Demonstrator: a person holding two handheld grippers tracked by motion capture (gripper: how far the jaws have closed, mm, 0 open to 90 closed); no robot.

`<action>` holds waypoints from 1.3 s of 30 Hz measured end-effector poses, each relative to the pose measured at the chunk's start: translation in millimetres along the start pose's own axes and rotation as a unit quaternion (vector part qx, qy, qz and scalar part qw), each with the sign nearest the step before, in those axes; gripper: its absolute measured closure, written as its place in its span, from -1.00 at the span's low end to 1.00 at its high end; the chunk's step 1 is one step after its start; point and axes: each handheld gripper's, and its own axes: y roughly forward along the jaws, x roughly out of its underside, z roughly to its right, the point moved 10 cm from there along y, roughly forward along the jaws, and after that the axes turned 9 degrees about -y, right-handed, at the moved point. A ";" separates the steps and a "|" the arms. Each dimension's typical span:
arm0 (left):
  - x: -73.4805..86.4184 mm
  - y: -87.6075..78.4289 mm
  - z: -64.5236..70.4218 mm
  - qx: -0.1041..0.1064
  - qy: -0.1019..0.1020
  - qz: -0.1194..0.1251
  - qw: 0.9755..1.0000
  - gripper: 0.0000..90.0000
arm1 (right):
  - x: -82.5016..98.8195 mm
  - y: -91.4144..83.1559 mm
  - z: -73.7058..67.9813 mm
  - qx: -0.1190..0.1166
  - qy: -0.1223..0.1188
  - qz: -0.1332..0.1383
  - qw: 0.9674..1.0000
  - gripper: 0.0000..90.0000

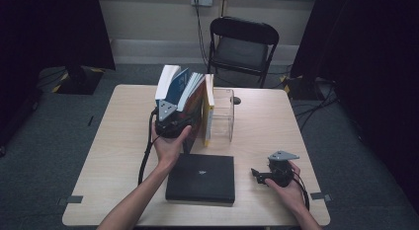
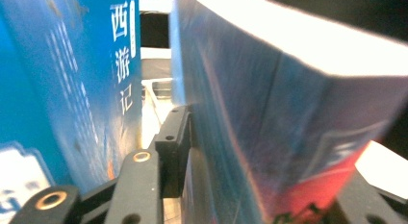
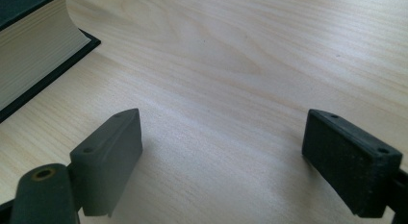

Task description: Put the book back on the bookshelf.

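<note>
Nearest, the right hand-held gripper (image 1: 258, 175) rests low over the surface (image 1: 276, 126), jaws spread and empty; the black book (image 1: 200, 178) lies flat just to its left. Farther off, the left hand-held gripper (image 1: 170, 122) pinches a blue book (image 2: 269, 137) among the leaning row, its long axis upright, the clear box (image 1: 222, 115) beyond. The left gripper view shows the clamped cover; the high view shows the whole row.

Dim room with dark edges; overhead light brightens the bench (image 1: 123, 141). Close book covers (image 2: 269, 137) blur; soft shadows.
</note>
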 end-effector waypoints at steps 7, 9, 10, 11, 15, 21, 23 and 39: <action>-14.2 -11.1 4.9 0.014 0.018 -0.006 1.000 0.17 | 0.0 0.0 0.0 0.000 0.000 0.000 1.000 -0.69; -15.4 -13.7 6.6 0.016 0.024 -0.011 1.000 0.16 | 0.0 0.0 0.0 0.000 0.000 0.000 1.000 -0.69; -15.8 -14.8 7.0 0.017 0.025 -0.015 0.999 0.16 | -0.1 0.1 0.0 0.000 0.000 0.000 1.000 -0.69; -16.7 -15.9 8.1 0.019 0.024 -0.015 0.999 0.14 | 0.0 0.0 0.0 0.000 0.000 0.000 1.000 -0.69; -19.5 -18.8 10.3 0.025 0.030 -0.027 0.999 0.08 | 0.0 0.0 0.0 0.000 0.000 0.000 1.000 -0.69; -18.7 -19.9 13.1 0.038 0.034 -0.065 0.997 -0.01 | -0.1 0.1 0.0 0.000 0.000 0.000 1.000 -0.69; -21.2 -20.8 13.6 0.042 0.030 -0.061 0.997 -0.01 | -0.1 0.1 0.0 0.000 0.000 0.000 1.000 -0.69; -41.4 -21.7 19.7 0.036 0.044 -0.137 0.989 -0.08 | -0.3 0.3 -0.2 -0.001 -0.001 0.000 1.000 -0.69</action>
